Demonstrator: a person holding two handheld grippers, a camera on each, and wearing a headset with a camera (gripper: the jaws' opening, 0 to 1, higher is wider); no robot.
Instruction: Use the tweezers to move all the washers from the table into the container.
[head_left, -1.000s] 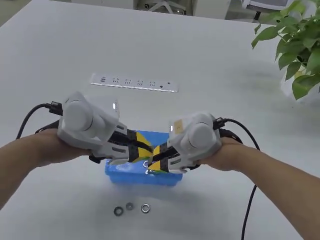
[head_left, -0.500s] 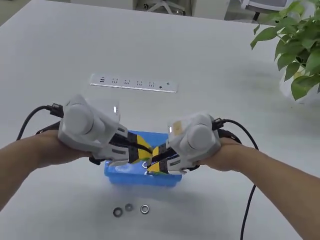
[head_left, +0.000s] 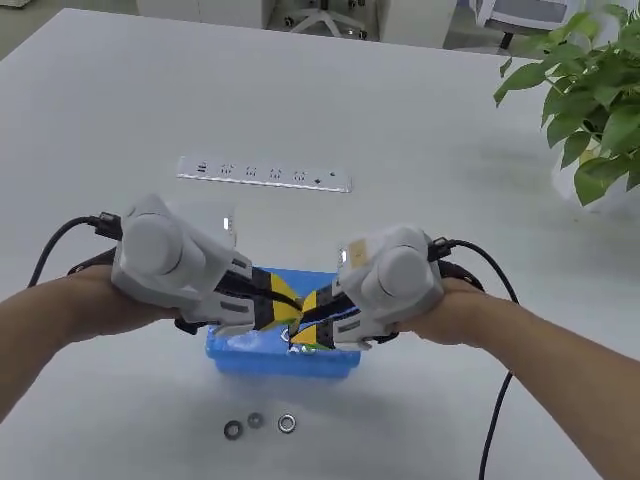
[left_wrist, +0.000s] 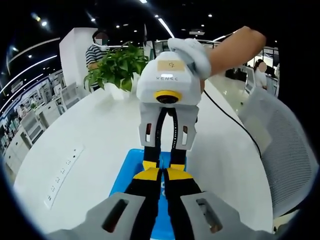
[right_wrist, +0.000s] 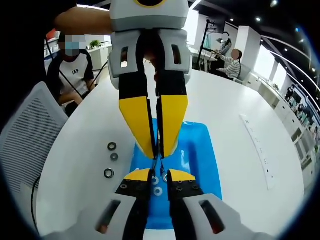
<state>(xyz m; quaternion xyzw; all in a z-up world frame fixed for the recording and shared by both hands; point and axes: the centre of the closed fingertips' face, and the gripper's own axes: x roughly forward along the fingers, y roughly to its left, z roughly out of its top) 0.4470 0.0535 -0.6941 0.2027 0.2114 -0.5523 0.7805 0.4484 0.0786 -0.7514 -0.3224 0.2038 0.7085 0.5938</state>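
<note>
The blue container sits on the white table under both grippers. My left gripper and right gripper meet tip to tip above it. In the right gripper view, thin metal tweezers stick out of the left gripper, whose jaws are shut on them. Their tips reach down between the jaws of the right gripper, which stand nearly closed around them. Several washers lie inside the container. Three washers lie in a row on the table in front of it, also visible as washers.
A white power strip lies beyond the container. A potted plant stands at the far right. Cables trail from both grippers across the table. A mesh chair and seated people show past the table edge.
The head camera has shifted a little. Both grippers stay tip to tip over the container, and the three washers on the table have not moved.
</note>
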